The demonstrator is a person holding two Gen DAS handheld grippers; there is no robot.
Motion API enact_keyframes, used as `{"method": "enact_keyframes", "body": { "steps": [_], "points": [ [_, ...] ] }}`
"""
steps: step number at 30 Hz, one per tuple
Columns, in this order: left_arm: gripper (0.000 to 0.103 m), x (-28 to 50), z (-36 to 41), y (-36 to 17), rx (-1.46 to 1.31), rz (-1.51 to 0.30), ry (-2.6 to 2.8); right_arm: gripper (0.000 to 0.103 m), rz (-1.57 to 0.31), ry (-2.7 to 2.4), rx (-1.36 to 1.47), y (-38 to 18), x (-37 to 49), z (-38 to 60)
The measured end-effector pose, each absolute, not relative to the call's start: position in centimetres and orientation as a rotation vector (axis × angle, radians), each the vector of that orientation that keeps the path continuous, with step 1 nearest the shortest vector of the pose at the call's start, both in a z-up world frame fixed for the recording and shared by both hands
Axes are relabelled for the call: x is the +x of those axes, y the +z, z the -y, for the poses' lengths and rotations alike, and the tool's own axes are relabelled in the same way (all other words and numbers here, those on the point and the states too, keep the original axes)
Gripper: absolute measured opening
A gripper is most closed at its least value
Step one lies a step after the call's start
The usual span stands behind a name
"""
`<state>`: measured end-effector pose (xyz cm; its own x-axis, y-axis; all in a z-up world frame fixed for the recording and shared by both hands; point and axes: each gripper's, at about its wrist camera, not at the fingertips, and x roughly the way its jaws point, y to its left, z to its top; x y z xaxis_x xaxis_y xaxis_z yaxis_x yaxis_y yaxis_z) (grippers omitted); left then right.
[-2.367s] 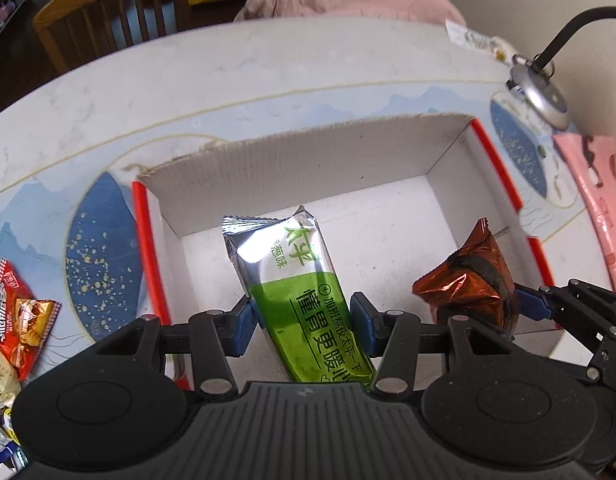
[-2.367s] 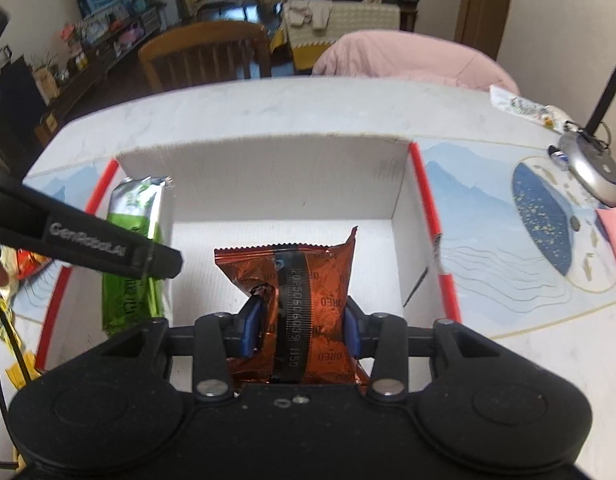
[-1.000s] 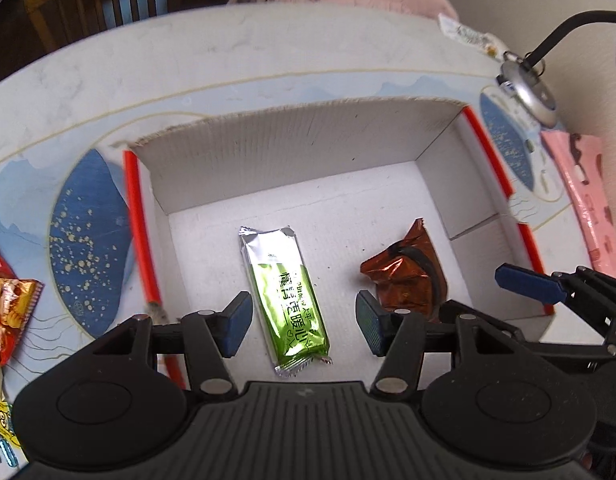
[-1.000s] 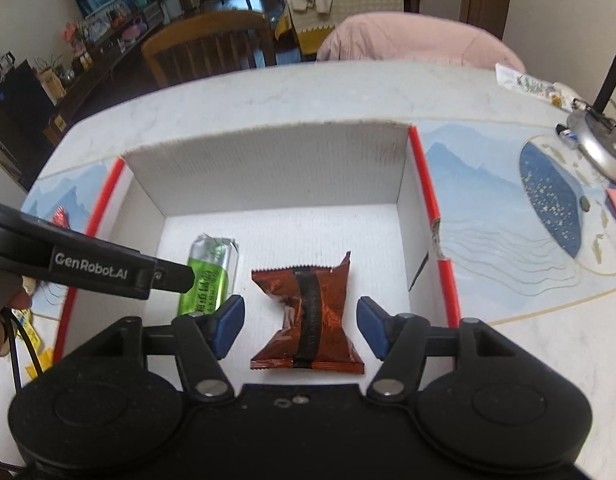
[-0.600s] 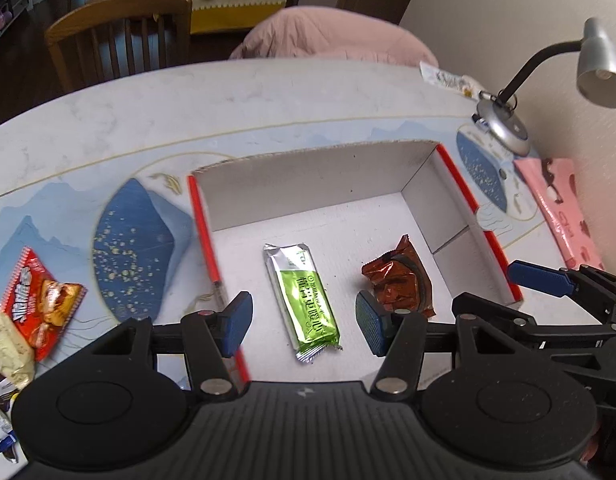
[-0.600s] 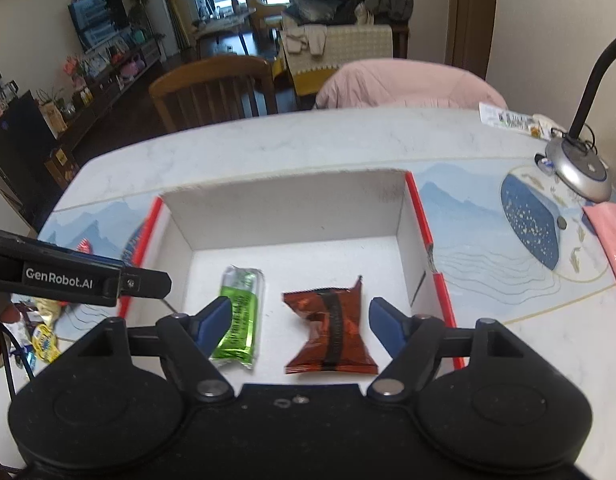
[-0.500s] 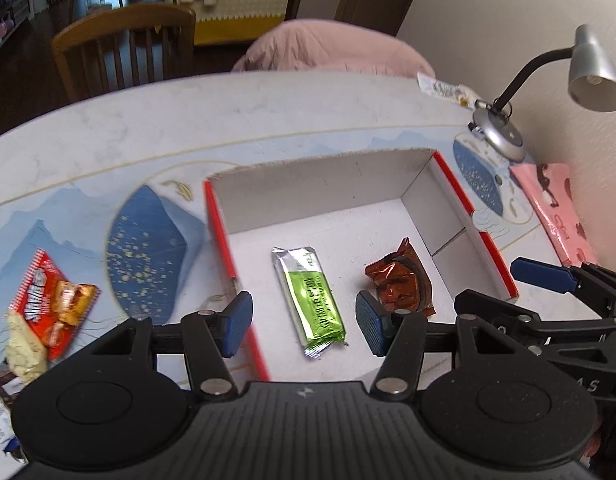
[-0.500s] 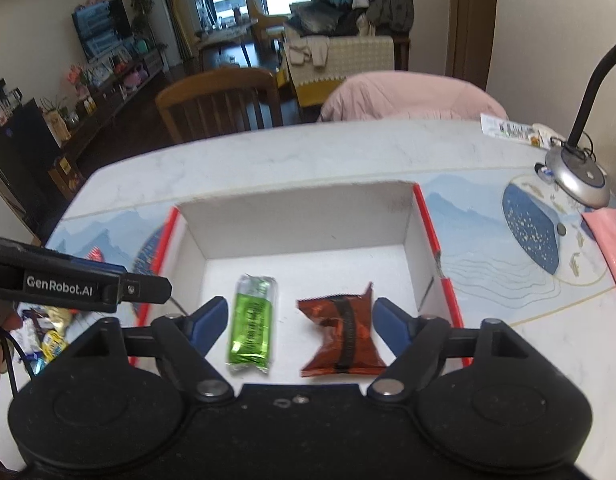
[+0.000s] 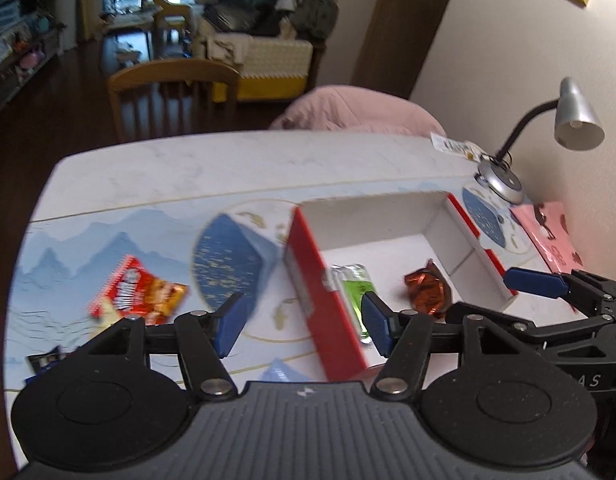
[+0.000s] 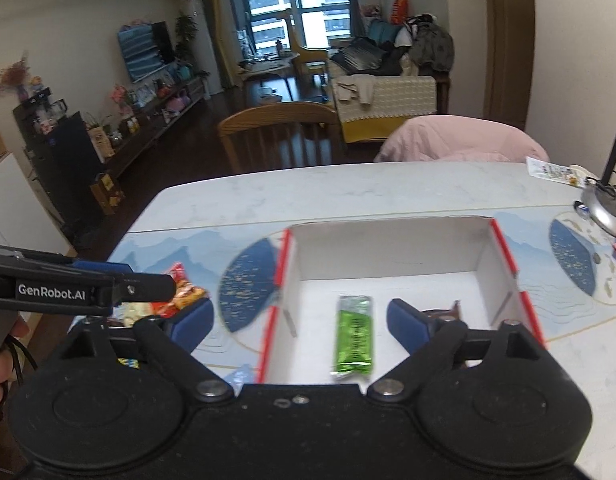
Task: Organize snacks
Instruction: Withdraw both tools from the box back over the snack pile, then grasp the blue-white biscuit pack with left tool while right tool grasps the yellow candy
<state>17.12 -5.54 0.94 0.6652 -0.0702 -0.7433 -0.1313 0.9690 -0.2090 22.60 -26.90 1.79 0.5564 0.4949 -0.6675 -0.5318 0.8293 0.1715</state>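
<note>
Here a table [image 10: 348,188] carries an open box [image 10: 388,248] holding a green bar [image 10: 354,334] and a brown packet [image 9: 426,290]. Left of the box lies a red snack bag [image 9: 137,294]. Both claws, left [image 9: 301,324] and right [image 10: 299,326], are empty, their jaws just spread wider. Best next move: approach the red bag low, jaws straddling it, clear of the box wall.

A box [image 10: 392,248] is set on the table [image 10: 348,188], with a bar wrapper [image 10: 354,334] lying inside to the left of a crinkled packet [image 9: 426,290], while a snack bag [image 9: 137,294] is left outside, left of the box.
</note>
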Motion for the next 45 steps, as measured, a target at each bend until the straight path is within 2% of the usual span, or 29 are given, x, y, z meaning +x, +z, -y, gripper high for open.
{"method": "enact_keyframes", "body": {
  "steps": [3, 6, 7, 16, 31, 45],
  "points": [
    [0.064, 15.5, 4.3, 1.2, -0.261, -0.829, 0.047, 0.101, -0.761, 0.616, -0.060, 1.7, 21.6, 25.7],
    [0.076, 13.9, 3.0, 1.1, -0.273, -0.812, 0.069, 0.103, -0.755, 0.621, -0.069, 1.4, 20.6, 24.6],
    [0.077, 13.4, 2.5, 1.0, -0.282, -0.804, 0.076, 0.103, -0.756, 0.621, -0.073, 1.2, 20.3, 24.2],
    [0.078, 9.7, -2.7, -1.2, -0.362, -0.817, 0.164, 0.103, -0.797, 0.662, -0.052, -1.5, 17.5, 21.6],
    [0.078, 7.2, -13.1, -8.9, -0.489, -0.938, 0.418, 0.101, -0.877, 0.828, -0.269, -7.5, 14.4, 15.0],
    [0.078, 11.8, -15.1, -14.8, -0.487, -1.121, 0.511, 0.087, -0.967, 0.875, -0.423, -13.0, 15.3, 11.0]
  ]
}}
